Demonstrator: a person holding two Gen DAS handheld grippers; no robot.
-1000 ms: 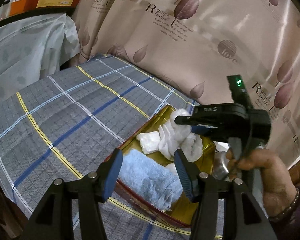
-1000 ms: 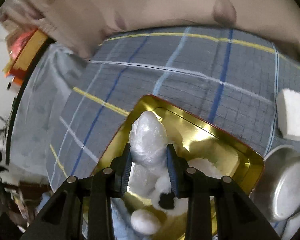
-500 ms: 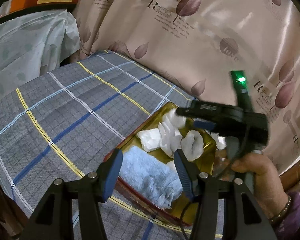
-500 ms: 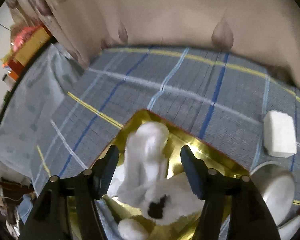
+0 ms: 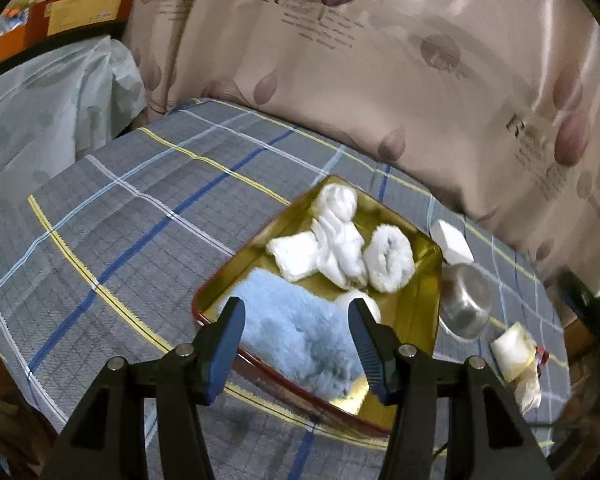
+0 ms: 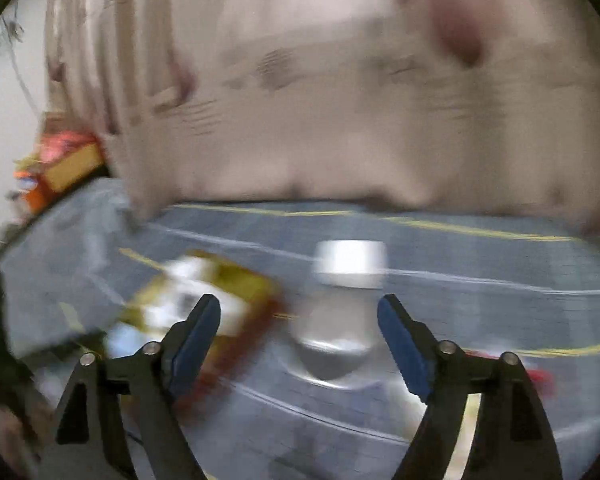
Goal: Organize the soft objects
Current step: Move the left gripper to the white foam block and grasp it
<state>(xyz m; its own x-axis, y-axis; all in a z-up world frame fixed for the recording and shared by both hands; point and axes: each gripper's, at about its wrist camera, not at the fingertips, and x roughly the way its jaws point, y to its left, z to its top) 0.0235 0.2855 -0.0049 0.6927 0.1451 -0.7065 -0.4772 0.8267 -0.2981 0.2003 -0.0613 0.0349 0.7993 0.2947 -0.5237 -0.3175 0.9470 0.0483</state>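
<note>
Since the earlier frame our right gripper (image 6: 299,332) left the white plush toy (image 5: 338,236) in the gold tray (image 5: 422,312), its jaws just opening, now empty; left gripper (image 5: 296,334) half-spread, empty. White sponge (image 5: 452,242) near the tray's far corner remains.

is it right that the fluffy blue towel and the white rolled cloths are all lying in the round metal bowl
No. In the left wrist view the fluffy blue towel and white rolled cloths lie in the gold rectangular tin tray; the round metal bowl sits beside it.

A leaf-print curtain (image 5: 400,80) (lettered) hangs behind the plaid tablecloth (image 5: 140,216).
</note>
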